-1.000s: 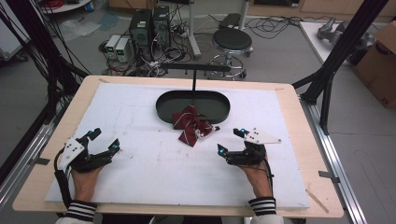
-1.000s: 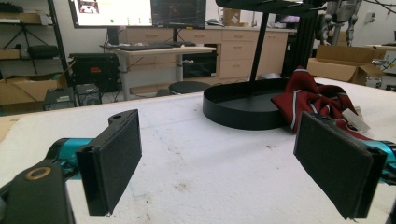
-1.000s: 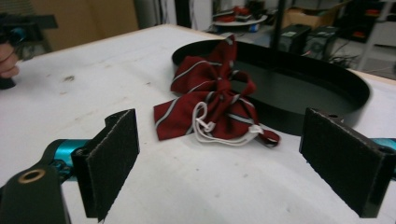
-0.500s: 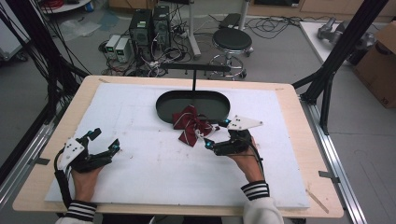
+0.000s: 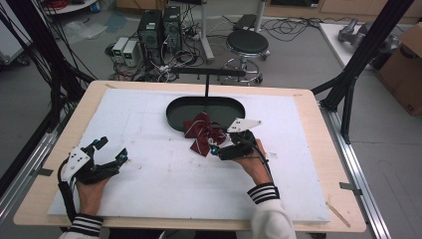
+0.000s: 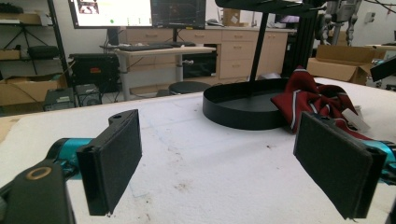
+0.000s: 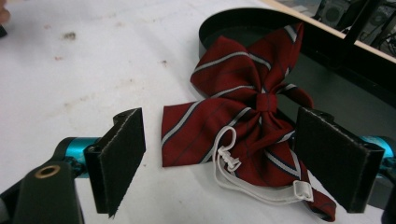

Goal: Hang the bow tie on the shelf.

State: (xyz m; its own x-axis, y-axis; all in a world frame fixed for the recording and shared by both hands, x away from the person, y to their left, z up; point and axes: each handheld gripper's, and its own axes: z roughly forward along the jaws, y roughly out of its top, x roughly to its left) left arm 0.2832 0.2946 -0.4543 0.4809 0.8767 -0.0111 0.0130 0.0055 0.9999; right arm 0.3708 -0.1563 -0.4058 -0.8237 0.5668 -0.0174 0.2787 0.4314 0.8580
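**Right gripper at the striped bow tie, jaws spread around it**

Container: a shallow black oval tray (image 5: 175,115) sits at the far middle of the white table top (image 5: 149,174), with a thin black post rising from its far side to a crossbar. The tray floor looks bare apart from the upper lobe of a dark red bow tie (image 5: 202,134) with pale stripes, which drapes over the near rim. The rest of the tie lies on the white surface just in front of the tray. A white elastic loop with a small plastic clasp rests on the tie's lower tail, seen in the right gripper view.

Hands: left hand (image 5: 90,191) rests near the table's near left corner, forearm coming in from the bottom edge, striped cuff showing. The left gripper (image 5: 112,160) points toward the tray, well apart from the tie. Its jaws stand wide, nothing between them; the left gripper view shows bare table in the gap. Right hand (image 5: 255,164) is stretched forward to the table's middle, wrist angled left, with the right gripper (image 5: 214,148) low over the surface at the tie's near right edge.

Tie relative to fingers: in the right gripper view the tie (image 7: 243,121) lies between the two black pads. The left pad (image 7: 122,154) is clear of the cloth with white table visible between; the right pad sits at or over the tie's edge, contact not certain. Jaws are still wide but have just been narrowing, with the tie in the gap and not yet clamped.
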